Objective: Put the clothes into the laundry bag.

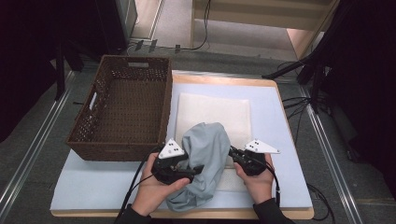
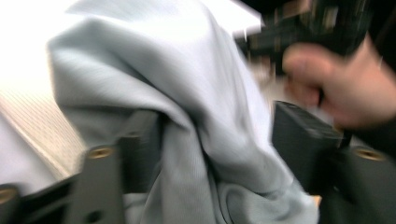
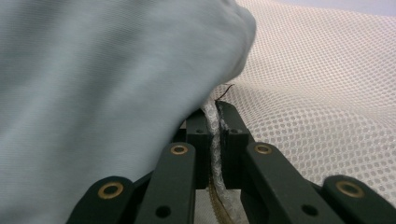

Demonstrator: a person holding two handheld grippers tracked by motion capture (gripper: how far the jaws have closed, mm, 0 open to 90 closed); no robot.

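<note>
A: Right, pale grey-blue garment [image 1: 205, 163] bunched on the white mesh laundry bag [image 1: 212, 112], on the blue-covered table [image 1: 285, 140], beside the brown wicker basket [image 1: 123, 105].

B: Soft and limp, probably light; bound to sag and slide out of a shallow pinch. Best taken at a thick fold, deep between the jaws.

A: Left tool [image 1: 194, 170] spread, cloth draped between the jaws [image 2: 196, 154] but not pressed. Blurred there, though.

B: Right tool [image 1: 233, 154] pressed together, pinching the bag's mesh edge [image 3: 215, 140]. Thin netting, stretchy, likely to snag; better held at the hem.
</note>
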